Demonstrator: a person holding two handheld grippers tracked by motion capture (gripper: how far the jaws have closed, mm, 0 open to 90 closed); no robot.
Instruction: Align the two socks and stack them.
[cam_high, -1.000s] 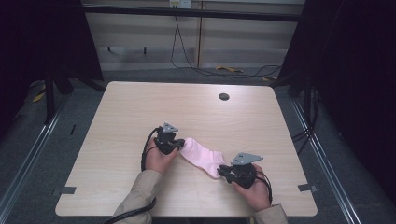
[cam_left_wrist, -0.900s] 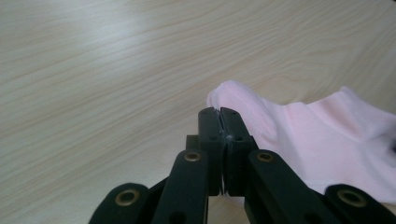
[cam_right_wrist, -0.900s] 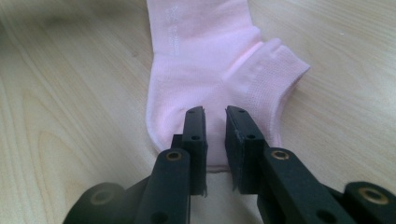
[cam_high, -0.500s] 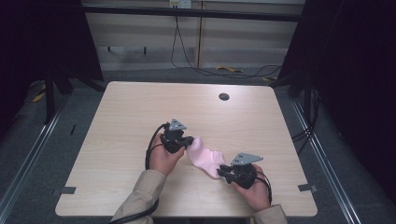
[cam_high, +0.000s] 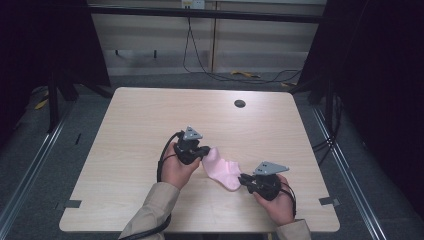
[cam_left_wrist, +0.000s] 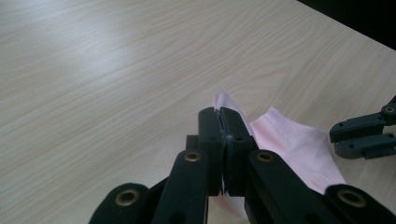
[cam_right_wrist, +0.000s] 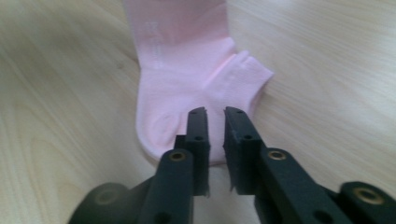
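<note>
On the left of the high view, your left hand (cam_high: 176, 169) carries the left gripper (cam_high: 200, 152), and its jaws are pressed together on one end of the pink sock (cam_high: 222, 169), a thin edge of pink cloth pinched between the pads and lifted off the wood, as the left gripper view (cam_left_wrist: 223, 140) shows. From that pinch the sock (cam_left_wrist: 299, 144) runs to the right and toward you, sagging down to the table (cam_high: 150, 125), which is pale wood with a small dark round cap (cam_high: 240, 103) near its far edge. At the sock's other end, your right hand (cam_high: 280, 202) holds the right gripper (cam_high: 243, 178) low over the wood. Its own view (cam_right_wrist: 212, 135) has the jaws standing a narrow gap apart, having just been closing, with the sock's rounded end (cam_right_wrist: 182, 93) lying flat under and between the tips; the pads are not yet pressing on the cloth, so that end rests loose on the table.
</note>
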